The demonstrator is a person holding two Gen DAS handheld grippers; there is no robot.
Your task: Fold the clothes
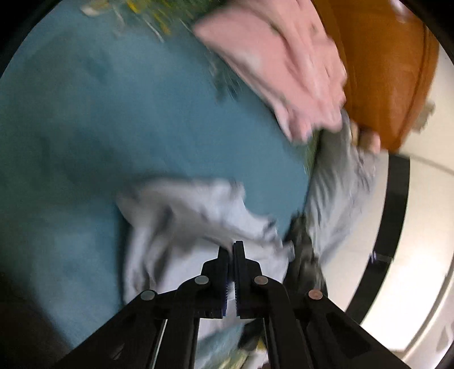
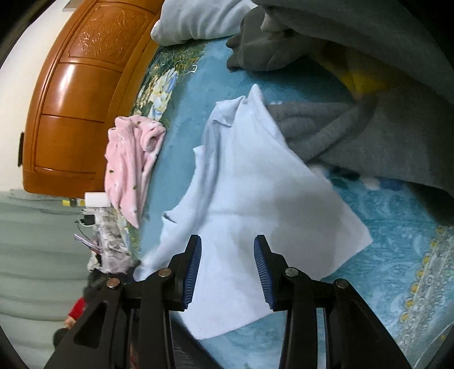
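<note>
While the pale blue shirt (image 2: 255,198) lies spread on the blue bedspread (image 2: 383,227), its collar points away from the right wrist camera and its near hem reaches down between the fingers of the right claw (image 2: 228,247). That claw stands wide, its ribbed blue pads (image 2: 194,272) well apart, with shirt cloth showing in the gap but nothing pinched between them. In the blurred left wrist view, the left claw (image 1: 231,249) is drawn narrow, its two fingers nearly touching, and a bunched fold of the same pale shirt (image 1: 184,221) sits right at the tips; pale cloth also shows in the slit between the pads, so it appears to be gripping the fabric. More of the pale cloth drapes over the edge of the bed on the right of that view. Beside the shirt's far shoulder in the right view, a grey fleece garment (image 2: 326,133) touches and partly overlaps the shirt's edge. A pink dotted garment (image 2: 130,161) hangs over the bed's edge, well apart from the shirt; the left view shows it as a smeared pink shape (image 1: 283,71). A white pillow (image 2: 195,20) rests at the far end of the bed. Behind the pink garment stands an orange wooden headboard (image 2: 71,99) with a carved panel, also seen in the left view (image 1: 388,71).
</note>
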